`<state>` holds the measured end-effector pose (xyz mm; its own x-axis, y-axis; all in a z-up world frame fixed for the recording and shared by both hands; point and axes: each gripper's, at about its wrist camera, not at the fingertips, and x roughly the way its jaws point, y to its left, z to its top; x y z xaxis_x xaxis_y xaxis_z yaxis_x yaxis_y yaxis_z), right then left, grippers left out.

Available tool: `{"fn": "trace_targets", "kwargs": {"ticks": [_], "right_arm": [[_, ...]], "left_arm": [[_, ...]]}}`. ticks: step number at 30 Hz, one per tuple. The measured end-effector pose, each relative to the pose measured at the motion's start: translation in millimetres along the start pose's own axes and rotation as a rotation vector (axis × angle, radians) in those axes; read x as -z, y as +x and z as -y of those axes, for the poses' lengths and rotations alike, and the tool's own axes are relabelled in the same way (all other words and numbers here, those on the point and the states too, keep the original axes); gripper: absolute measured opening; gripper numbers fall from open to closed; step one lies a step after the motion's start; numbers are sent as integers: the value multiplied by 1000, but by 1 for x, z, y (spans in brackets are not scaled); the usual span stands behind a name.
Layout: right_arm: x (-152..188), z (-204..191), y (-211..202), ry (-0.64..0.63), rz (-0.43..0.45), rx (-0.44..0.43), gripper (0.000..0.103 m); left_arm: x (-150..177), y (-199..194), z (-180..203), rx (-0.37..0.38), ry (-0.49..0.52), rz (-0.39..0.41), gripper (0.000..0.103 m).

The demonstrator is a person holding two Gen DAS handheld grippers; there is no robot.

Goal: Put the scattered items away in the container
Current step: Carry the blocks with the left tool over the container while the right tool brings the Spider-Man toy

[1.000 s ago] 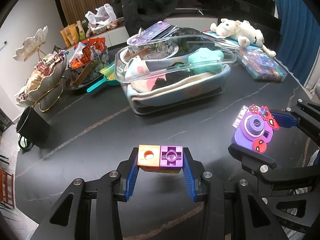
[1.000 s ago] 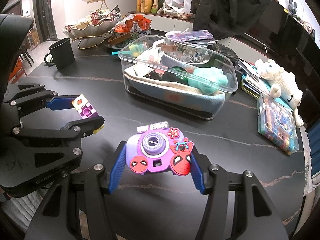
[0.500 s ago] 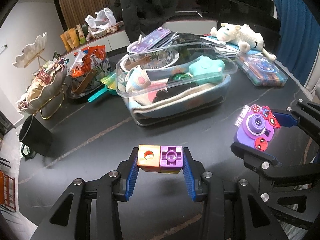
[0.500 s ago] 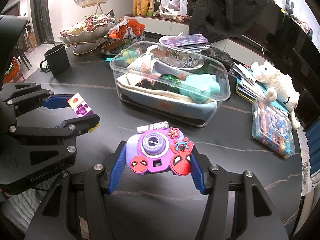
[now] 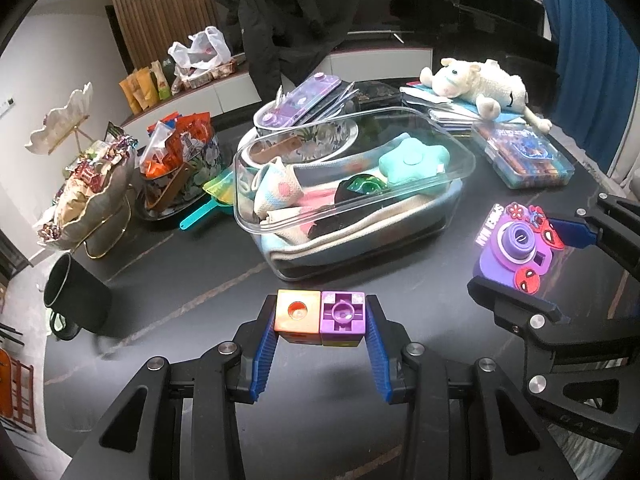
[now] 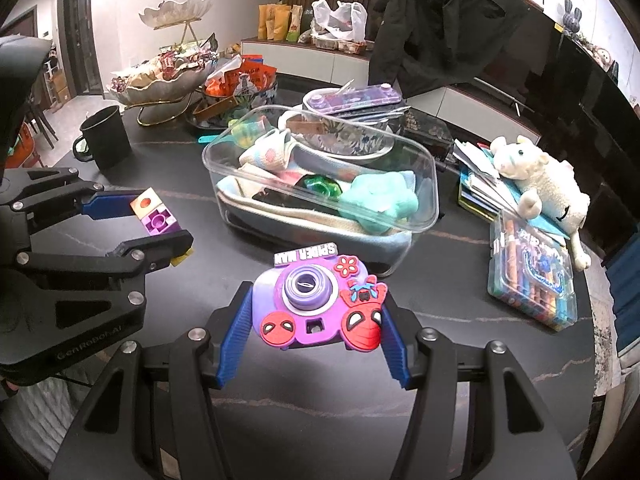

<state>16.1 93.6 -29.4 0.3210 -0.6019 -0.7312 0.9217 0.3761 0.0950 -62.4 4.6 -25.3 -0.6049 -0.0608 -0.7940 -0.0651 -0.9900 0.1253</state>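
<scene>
Your left gripper point(image 5: 321, 322) was clamped on a pair of joined plastic blocks point(image 5: 321, 318), one orange cube with a round hole on top and one purple cube with a moulded cross and stud; its ribbed blue pads point(image 5: 264, 354) pressed the two outer faces. You held the blocks above the dark, veined table point(image 5: 192, 280), just in front of the tub point(image 5: 460, 168).

Your right gripper point(image 6: 318, 320) was closed on a toy camera point(image 6: 316, 304), a rounded purple body with a raised ring lens, rubbery red spider masks and a small red flower stuck on its face. It hung above the table, near the tub's point(image 6: 428, 184) short end, with the blocks point(image 6: 154, 214) off to its left.

The tub was clear, thin-walled plastic with rounded corners, already holding folded soft cloth, a teal star-shaped cushion point(image 5: 412, 160) and a glossy green piece point(image 5: 366, 186). Beyond it lay a fluffy white lamb point(image 5: 480, 84) on flat books, beside a clear case of crayons point(image 5: 520, 154). A matte black mug point(image 5: 76, 300) stood at the far left.
</scene>
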Motion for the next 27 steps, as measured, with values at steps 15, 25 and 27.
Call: {"fn": "trace_targets", "kwargs": {"ticks": [15,25,27], "right_arm": [[-32,15,5,-1,24,16,55],[-47,17,12,-11,32,25,55],[-50,17,13,-12,35,25,55]], "left_arm": [[-26,2,-13,-15,-5,27,37],[-43,9,-20,-15,-13,37,37],[-47,10,-20,-16,-13,40,37]]}}
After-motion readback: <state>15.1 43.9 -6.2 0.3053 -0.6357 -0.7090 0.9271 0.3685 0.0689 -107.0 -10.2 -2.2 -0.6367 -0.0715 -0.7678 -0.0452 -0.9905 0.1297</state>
